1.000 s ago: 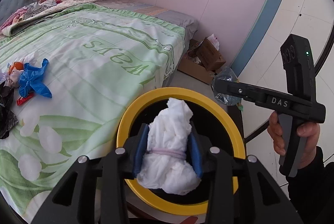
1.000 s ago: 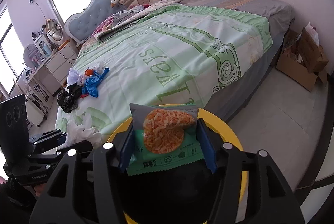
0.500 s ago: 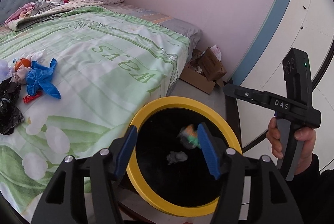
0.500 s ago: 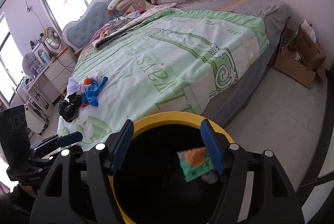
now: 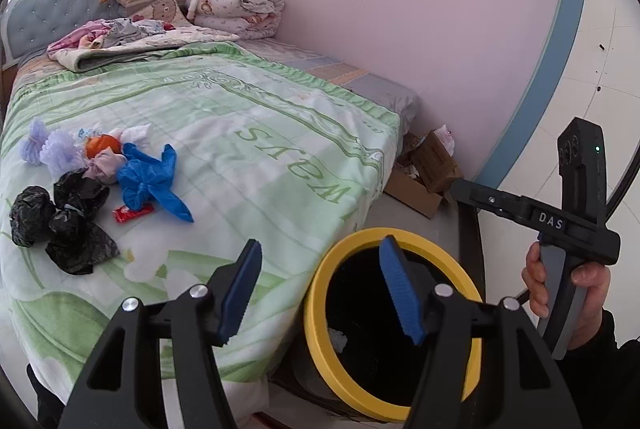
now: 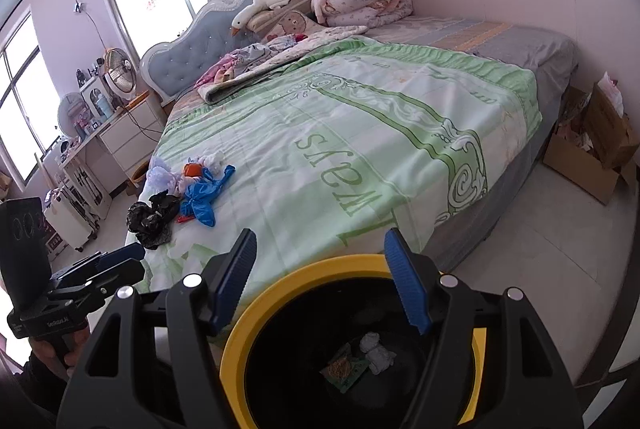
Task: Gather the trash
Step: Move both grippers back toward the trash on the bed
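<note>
Green bedspread strewn with trash, yellow-rimmed bin beside

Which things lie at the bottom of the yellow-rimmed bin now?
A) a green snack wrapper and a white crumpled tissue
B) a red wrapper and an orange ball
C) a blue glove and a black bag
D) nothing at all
A: the right wrist view shows the green snack wrapper and the white crumpled tissue inside the yellow-rimmed bin.

Trash pile on green-blanketed bed
</note>
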A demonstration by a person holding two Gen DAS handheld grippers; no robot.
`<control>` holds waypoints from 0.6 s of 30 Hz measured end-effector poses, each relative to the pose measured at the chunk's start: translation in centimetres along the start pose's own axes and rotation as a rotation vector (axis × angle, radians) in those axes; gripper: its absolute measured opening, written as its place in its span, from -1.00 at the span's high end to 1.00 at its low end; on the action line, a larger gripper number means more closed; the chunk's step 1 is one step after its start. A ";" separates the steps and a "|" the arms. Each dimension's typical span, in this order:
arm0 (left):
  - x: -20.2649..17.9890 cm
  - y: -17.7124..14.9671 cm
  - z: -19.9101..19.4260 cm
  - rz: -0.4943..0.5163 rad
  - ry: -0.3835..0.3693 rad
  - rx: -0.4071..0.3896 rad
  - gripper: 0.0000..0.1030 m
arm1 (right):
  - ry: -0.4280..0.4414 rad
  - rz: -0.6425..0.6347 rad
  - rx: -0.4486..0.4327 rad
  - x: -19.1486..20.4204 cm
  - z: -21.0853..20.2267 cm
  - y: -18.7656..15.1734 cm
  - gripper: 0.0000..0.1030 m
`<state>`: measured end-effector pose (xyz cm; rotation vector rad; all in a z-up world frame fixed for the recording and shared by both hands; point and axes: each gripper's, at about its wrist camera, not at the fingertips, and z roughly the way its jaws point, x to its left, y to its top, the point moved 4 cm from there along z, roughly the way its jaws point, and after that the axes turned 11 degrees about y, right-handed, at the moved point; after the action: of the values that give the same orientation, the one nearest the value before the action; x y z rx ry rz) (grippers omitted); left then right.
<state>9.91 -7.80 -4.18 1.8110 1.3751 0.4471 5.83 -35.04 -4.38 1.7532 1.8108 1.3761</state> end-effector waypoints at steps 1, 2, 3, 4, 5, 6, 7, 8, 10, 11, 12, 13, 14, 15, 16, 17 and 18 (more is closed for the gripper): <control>0.5 0.2 -0.3 -0.005 0.008 -0.009 -0.13 | 0.005 -0.008 -0.006 0.4 0.2 0.3 -0.23; 1.0 0.5 -0.6 -0.007 0.019 -0.019 -0.13 | 0.010 -0.016 -0.011 0.8 0.5 0.6 -0.23; 1.5 0.7 -0.9 -0.009 0.035 -0.031 -0.14 | 0.015 -0.025 -0.014 1.3 0.8 1.0 -0.23; 1.9 1.0 -1.2 -0.011 0.050 -0.042 -0.14 | 0.021 -0.034 -0.017 1.6 1.0 1.3 -0.23; 2.4 1.2 -1.5 -0.016 0.063 -0.049 -0.16 | 0.027 -0.042 -0.020 2.0 1.3 1.6 -0.23; 3.0 1.5 -1.8 -0.023 0.073 -0.057 -0.19 | 0.033 -0.050 -0.023 2.4 1.6 1.9 -0.23; 3.6 1.7 -2.1 -0.030 0.086 -0.066 -0.20 | 0.040 -0.060 -0.025 2.9 1.9 2.2 -0.23; 4.1 1.9 -2.3 -0.034 0.102 -0.075 -0.20 | 0.046 -0.068 -0.028 3.3 2.2 2.4 -0.23; 5.2 2.2 -2.9 -0.038 0.133 -0.092 -0.20 | 0.059 -0.081 -0.034 4.0 2.8 3.0 -0.24; 5.7 2.4 -3.1 -0.042 0.146 -0.099 -0.21 | 0.067 -0.085 -0.034 4.4 3.1 3.2 -0.25; 6.3 2.5 -3.4 -0.049 0.159 -0.105 -0.22 | 0.076 -0.088 -0.034 4.8 3.5 3.4 -0.25; 6.9 2.7 -3.7 -0.055 0.168 -0.110 -0.23 | 0.085 -0.093 -0.033 5.2 3.9 3.6 -0.26; 7.4 2.8 -4.0 -0.060 0.181 -0.115 -0.23 | 0.092 -0.100 -0.032 5.6 4.3 3.8 -0.28; 8.0 3.0 -4.3 -0.065 0.194 -0.120 -0.26 | 0.098 -0.106 -0.031 6.0 4.6 3.9 -0.30; 8.6 3.1 -4.5 -0.070 0.206 -0.126 -0.28 | 0.105 -0.111 -0.032 6.4 5.0 4.1 -0.33; 9.2 3.2 -4.7 -0.076 0.221 -0.131 -0.31 | 0.113 -0.117 -0.032 6.8 5.3 4.3 -0.33; 9.7 3.3 -4.8 -0.081 0.236 -0.135 -0.32 | 0.119 -0.125 -0.030 7.1 5.7 4.5 -0.33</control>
<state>12.02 2.70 -0.47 1.6263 1.5326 0.7113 11.23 -27.11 -1.03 1.5454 1.9142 1.4770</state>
